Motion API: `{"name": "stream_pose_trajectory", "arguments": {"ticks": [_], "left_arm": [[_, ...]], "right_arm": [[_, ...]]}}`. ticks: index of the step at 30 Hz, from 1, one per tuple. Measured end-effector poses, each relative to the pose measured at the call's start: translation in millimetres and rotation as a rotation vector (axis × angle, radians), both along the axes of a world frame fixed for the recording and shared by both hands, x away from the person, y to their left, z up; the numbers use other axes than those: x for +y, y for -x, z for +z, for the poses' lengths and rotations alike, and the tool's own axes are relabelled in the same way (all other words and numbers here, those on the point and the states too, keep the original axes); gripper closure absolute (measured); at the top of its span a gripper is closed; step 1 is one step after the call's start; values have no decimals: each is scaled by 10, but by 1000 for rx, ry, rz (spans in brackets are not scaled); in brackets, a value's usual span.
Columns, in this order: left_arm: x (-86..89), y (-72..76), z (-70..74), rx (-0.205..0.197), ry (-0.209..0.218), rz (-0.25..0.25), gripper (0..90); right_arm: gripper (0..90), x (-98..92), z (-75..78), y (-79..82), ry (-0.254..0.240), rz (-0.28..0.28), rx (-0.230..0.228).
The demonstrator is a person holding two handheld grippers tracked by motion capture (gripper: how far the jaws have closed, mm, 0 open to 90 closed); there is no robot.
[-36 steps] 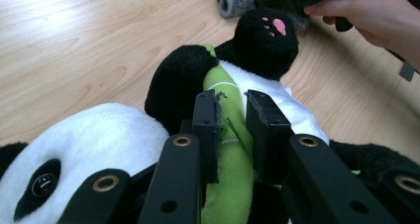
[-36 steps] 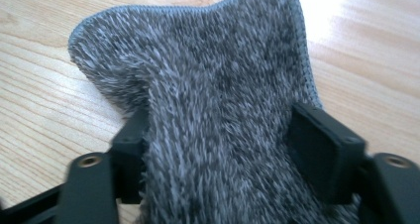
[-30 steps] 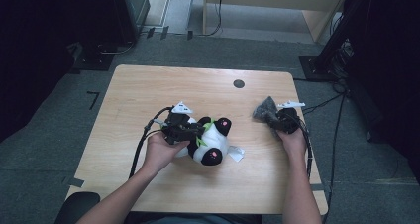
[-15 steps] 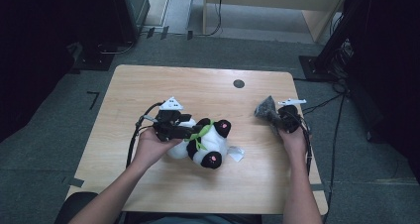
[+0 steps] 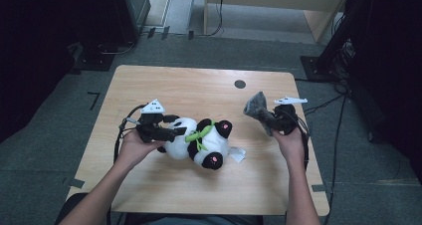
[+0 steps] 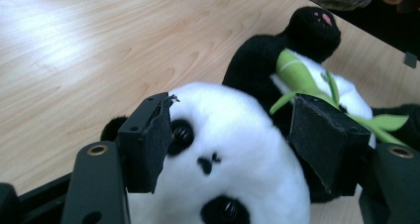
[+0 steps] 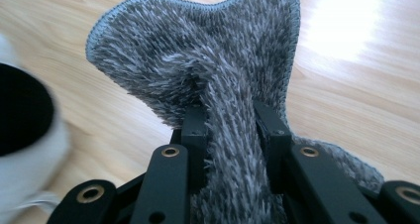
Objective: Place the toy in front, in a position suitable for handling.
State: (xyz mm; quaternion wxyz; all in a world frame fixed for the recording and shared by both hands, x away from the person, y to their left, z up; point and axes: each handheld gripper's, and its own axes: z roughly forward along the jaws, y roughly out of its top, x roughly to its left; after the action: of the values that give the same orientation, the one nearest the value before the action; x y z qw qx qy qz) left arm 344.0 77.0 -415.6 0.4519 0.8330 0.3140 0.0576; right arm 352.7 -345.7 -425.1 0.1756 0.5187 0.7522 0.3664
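Two tools work over one wooden bench (image 5: 164, 85) in the high view; the left tool (image 5: 171, 131) lies low at the bench's left half, its tip at the head end of a plush panda (image 5: 199, 143) that rests on its back near the middle of the bench, a green leaf band across its chest and a small white tag (image 5: 237, 154) beside it; the right tool (image 5: 266, 120) is raised at the right side of the bench, well apart from the panda, with a grey shaggy cloth (image 5: 259, 108) bunched in its tip; a dark round hole (image 5: 240, 84) sits in the bench surface toward the far edge.

In the left gripper view the left tool (image 6: 237, 144) has its jaws apart on either side of the panda's (image 6: 233, 159) white head; they have just been opening, one pad (image 6: 148, 140) sits just beside an eye patch, the other near the neck and the green band; whether either pad presses the fur I cannot tell.

In the right gripper view the right tool (image 7: 230, 130) is clamped on a fold of the grey cloth (image 7: 198, 50), which fans out above the jaws over the bench (image 7: 346, 85); a blurred black-and-white edge of the panda (image 7: 25, 125) shows at the left.
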Motion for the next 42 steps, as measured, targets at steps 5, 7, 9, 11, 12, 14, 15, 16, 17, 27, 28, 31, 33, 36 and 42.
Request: {"name": "stream_pose_trajectory", "arguments": {"ticks": [5, 7, 9, 11, 12, 14, 15, 16, 17, 27, 28, 31, 33, 36, 42], "left_arm": [[120, 36, -81, 5, -21, 5, 287], [163, 54, -117, 14, -17, -2, 280], [198, 81, -146, 8, -24, -7, 260], [225, 106, -164, 10, -9, -11, 235], [240, 114, -171, 15, -5, -22, 222], [264, 135, -199, 11, 2, -21, 191], [277, 139, -215, 13, 7, -22, 184], [290, 141, -232, 19, 13, -20, 171], [304, 141, -249, 24, 17, -20, 153], [330, 118, -428, 33, 33, -56, 98], [318, 109, -452, 34, 25, -54, 98], [272, 79, -532, 59, 15, -61, 86], [254, 74, -571, 52, 18, -65, 72], [228, 45, -635, 53, 11, -67, 23], [200, -20, -708, 54, 50, -59, 0]], "right_arm": [[719, 202, 189, 130, -10, 47, -17], [719, 289, 260, 171, -12, 64, -18], [719, 377, 329, 213, -18, 85, -22], [718, 468, 392, 245, -21, 108, -25], [718, 514, 419, 257, -21, 120, -28], [717, 606, 468, 286, -21, 148, -24], [717, 652, 489, 304, -26, 162, -25], [717, 696, 510, 323, -28, 177, -26], [717, 737, 531, 344, -27, 190, -25], [716, 1113, 543, 507, -36, 322, -4], [716, 1146, 513, 507, -34, 329, 5], [716, 1218, 364, 462, -14, 347, 34], [716, 1253, 266, 434, 0, 352, 50], [719, 1274, 186, 408, 7, 354, 47], [720, 1233, 114, 350, -12, 345, 36]]}}
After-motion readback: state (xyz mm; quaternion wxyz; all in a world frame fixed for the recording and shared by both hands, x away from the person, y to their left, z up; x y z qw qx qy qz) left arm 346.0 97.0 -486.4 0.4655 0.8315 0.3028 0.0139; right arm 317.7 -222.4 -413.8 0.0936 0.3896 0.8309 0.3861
